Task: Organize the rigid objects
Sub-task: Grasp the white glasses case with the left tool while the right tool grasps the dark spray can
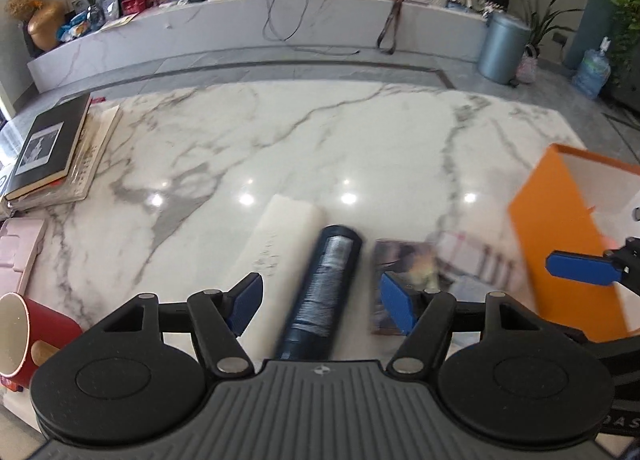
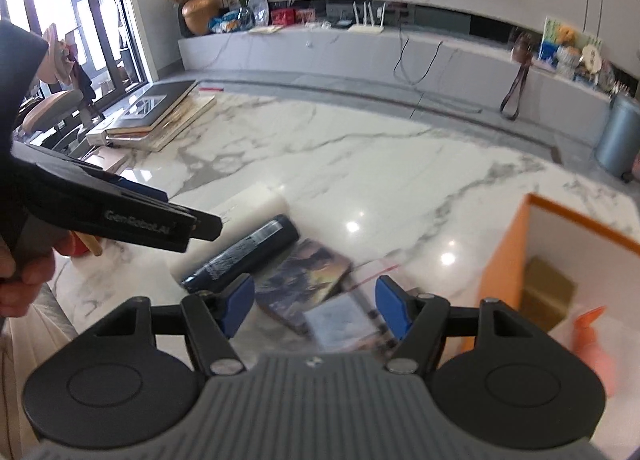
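A dark blue cylinder point(image 1: 328, 288) lies on the marble table point(image 1: 320, 140), between a white block point(image 1: 288, 244) and a picture-covered book point(image 1: 400, 260). My left gripper point(image 1: 322, 306) hovers open astride the cylinder, with both blue pads clear of it. My right gripper point(image 2: 316, 310) is open above the picture book point(image 2: 308, 276) and a smaller flat card point(image 2: 340, 320), touching neither. The cylinder point(image 2: 244, 252) and the white block point(image 2: 256, 200) lie to its left. An orange box point(image 2: 504, 260) stands open at the right.
A cardboard carton point(image 2: 548, 292) and an orange spray bottle point(image 2: 592, 340) sit inside the orange box. A red mug point(image 1: 36, 336) lies at the near left, and a book stack point(image 1: 48, 152) at the far left. A hand point(image 2: 24, 280) holds the left tool.
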### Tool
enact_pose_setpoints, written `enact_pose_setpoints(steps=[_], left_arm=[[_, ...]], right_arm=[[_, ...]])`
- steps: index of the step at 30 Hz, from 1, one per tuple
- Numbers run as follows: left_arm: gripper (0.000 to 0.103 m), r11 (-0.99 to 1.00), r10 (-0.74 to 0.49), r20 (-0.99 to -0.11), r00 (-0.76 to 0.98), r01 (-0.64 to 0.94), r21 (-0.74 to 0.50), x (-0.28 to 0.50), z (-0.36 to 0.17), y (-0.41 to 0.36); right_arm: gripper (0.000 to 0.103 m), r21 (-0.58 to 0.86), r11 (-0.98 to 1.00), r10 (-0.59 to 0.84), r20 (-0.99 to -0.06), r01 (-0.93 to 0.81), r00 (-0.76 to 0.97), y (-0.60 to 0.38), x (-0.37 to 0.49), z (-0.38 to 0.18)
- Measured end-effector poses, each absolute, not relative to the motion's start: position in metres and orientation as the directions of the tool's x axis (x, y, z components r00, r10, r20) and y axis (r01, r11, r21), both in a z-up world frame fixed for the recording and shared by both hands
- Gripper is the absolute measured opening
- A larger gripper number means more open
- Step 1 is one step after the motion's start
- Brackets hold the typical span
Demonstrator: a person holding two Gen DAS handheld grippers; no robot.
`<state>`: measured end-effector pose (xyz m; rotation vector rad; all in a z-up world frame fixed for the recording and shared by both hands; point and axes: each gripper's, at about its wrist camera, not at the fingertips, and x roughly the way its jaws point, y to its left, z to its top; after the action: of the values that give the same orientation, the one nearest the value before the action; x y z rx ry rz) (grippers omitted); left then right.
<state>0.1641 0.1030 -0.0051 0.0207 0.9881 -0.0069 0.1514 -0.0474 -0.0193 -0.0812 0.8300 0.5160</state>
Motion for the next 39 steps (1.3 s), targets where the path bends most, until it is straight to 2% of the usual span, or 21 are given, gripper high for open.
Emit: enact_pose_setpoints(steps=[3,6,11,21,27,30,39], left_arm=[[0.074,0.999,0.028,-0.851,0.524,0.02,0.045,0.173,-0.015,0.117],[0.074,0.998,0.037,-0.866,0.499,0.033,0.061,0.184,-0.029,0.13],[0.074,0.989,-0.005,-0.883,0.469,0.132,0.064,0.198,-0.048,0.14],[0.075,0.955,-0.076,-0.889,0.451,0.288,0.064,0.214,-0.076,0.146],[0.074,0.955,-0.134,-0.88,0.455,0.297,0.008,0.222,-0.083,0.156],[0.069,0.958,-0.15,-0.886,0.439,0.287,-0.02,0.224,-0.087,0.159],[0.068,0.986,-0.063,-0.917,0.393,0.166,0.003,0.21,-0.083,0.182]], right_arm=[[0.064,0.156,0.87,0.418,-0.736,-0.467,0.532,-0.029,0.156,-0.028],[0.063,0.172,0.861,0.432,-0.744,-0.478,0.51,-0.01,0.163,-0.038],[0.057,0.228,0.861,0.446,-0.769,-0.455,0.458,0.019,0.182,-0.055],[0.053,0.326,0.882,0.45,-0.798,-0.341,0.4,0.027,0.216,-0.084],[0.049,0.378,0.887,0.457,-0.795,-0.264,0.399,0.025,0.232,-0.093],[0.047,0.4,0.882,0.47,-0.789,-0.251,0.395,0.027,0.237,-0.092],[0.046,0.403,0.878,0.474,-0.808,-0.258,0.35,0.049,0.244,-0.103]])
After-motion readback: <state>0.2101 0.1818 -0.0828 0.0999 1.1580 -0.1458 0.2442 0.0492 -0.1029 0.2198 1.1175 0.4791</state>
